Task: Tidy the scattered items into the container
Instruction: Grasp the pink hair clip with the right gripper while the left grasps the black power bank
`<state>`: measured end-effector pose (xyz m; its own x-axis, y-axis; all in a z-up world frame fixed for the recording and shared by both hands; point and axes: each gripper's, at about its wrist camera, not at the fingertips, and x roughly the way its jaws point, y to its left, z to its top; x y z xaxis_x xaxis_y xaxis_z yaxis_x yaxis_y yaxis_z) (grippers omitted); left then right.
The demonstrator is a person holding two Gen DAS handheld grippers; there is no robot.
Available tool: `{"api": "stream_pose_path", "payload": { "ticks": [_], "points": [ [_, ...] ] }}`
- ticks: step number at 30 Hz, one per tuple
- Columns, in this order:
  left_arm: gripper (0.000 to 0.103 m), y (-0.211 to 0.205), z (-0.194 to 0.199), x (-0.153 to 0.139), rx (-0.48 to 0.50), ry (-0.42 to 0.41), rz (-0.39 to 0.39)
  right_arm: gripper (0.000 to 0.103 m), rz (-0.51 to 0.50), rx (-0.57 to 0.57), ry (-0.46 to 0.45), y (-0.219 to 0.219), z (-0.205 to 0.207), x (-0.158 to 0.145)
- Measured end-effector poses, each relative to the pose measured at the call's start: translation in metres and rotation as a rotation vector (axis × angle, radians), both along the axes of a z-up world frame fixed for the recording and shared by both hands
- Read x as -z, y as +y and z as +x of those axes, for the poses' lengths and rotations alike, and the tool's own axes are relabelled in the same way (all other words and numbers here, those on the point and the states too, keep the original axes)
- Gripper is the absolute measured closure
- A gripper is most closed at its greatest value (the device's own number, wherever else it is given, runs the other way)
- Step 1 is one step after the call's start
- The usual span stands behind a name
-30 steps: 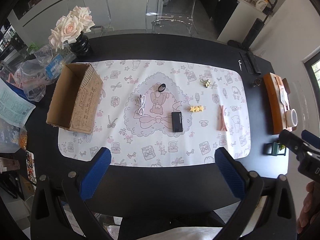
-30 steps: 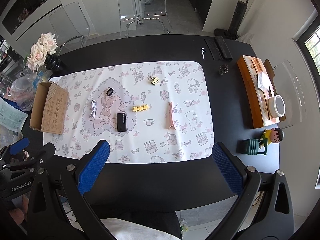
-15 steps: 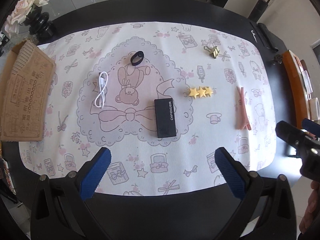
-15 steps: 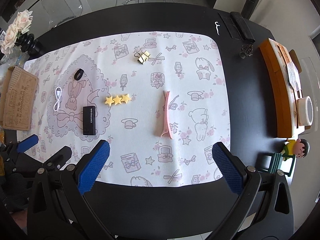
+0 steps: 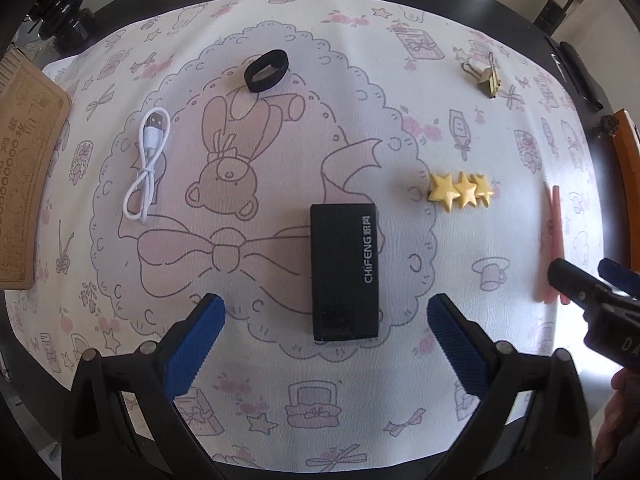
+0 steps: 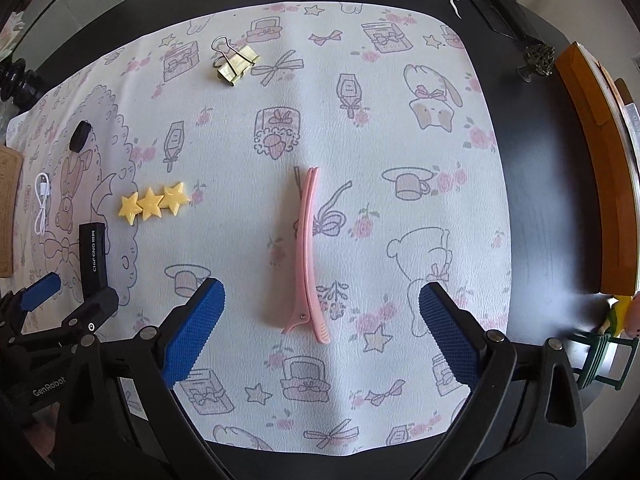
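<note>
My left gripper (image 5: 326, 338) hangs open just above the near end of a black box (image 5: 345, 268) lettered CHIFENG. On the patterned mat beyond it lie a white USB cable (image 5: 147, 164), a black ring (image 5: 266, 71), a yellow three-star clip (image 5: 460, 191) and a gold binder clip (image 5: 489, 80). The cardboard box (image 5: 22, 184) shows at the left edge. My right gripper (image 6: 320, 328) is open over the hinge end of a pink hair clip (image 6: 307, 252), its fingers to either side and apart from it.
A printed mat (image 6: 400, 80) covers the black table (image 6: 540, 200). A wooden tray (image 6: 600, 168) runs along the right side, with a small toy figure on a green chair (image 6: 604, 340) near it. A black vase base (image 5: 68, 20) stands at the far left.
Both grippers have come down and forward toward the mat. The left now frames the black box, the right now frames the pink hair clip. Both stayed open.
</note>
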<state>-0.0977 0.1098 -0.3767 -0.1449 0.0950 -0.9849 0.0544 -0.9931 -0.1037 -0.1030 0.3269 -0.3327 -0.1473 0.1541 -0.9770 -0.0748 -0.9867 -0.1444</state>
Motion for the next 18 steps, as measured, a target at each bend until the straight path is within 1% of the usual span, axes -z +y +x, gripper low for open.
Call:
{"api": "stream_pose_path", "payload": {
  "ticks": [2,6,9,11,15,18],
  "points": [
    [0.002,0.001,-0.002,0.002,-0.007,0.004,0.003,0.004,-0.003,0.000,-0.002,0.000,-0.002,0.005],
    [0.002,0.006,-0.003,0.003,0.003,0.017,-0.036,0.004,0.014,-0.010,-0.004,-0.001,-0.006,0.011],
    [0.002,0.007,-0.002,0.002,0.002,0.017,-0.054,0.007,0.008,-0.003,-0.017,0.002,-0.009,0.017],
    [0.003,0.009,0.000,0.002,0.009,0.016,-0.077,0.013,0.013,-0.001,-0.031,0.004,-0.010,0.021],
    [0.003,0.010,0.004,0.001,0.001,0.016,-0.078,0.014,-0.013,0.017,-0.026,0.008,-0.010,0.025],
    [0.006,0.011,0.006,-0.001,-0.002,0.012,-0.077,0.015,-0.018,0.014,-0.019,0.009,-0.011,0.027]
  ]
}}
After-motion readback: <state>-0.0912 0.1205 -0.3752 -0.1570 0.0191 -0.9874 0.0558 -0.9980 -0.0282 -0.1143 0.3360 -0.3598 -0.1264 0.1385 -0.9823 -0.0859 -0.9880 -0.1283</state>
